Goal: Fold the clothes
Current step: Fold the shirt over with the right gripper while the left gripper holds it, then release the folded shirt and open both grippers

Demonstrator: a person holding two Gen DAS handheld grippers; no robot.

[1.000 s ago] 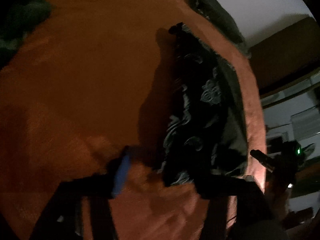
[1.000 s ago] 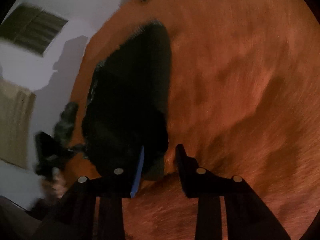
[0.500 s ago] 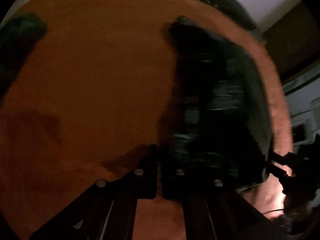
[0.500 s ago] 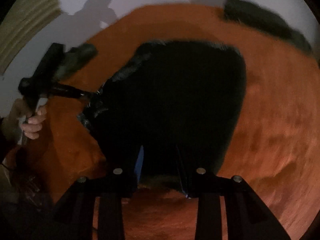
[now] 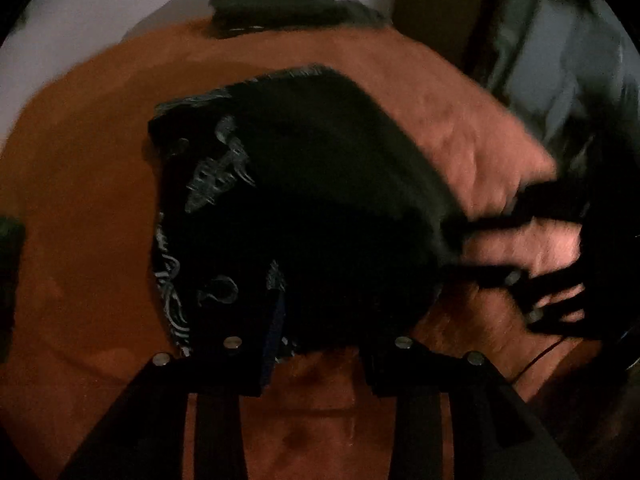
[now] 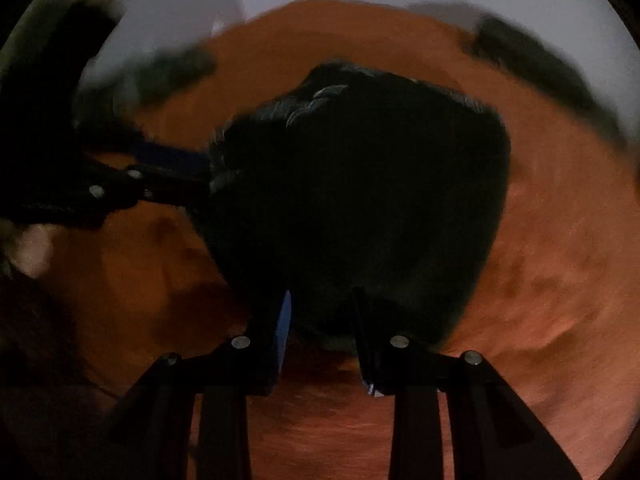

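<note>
Both grippers have their jaws parted around the near edge of the black garment (image 5: 320, 200). The left gripper (image 5: 320, 344), shut half a second ago, has opened; whether either grips cloth cannot be told. The right gripper (image 6: 320, 320) sits likewise. The garment, earlier a long strip, now lies bunched on the orange bedspread (image 5: 80, 200), so a fold looks just made.

Black garment (image 5: 320, 208) (grey-white swirling print) on rust-orange cover (image 5: 80, 200).
</note>
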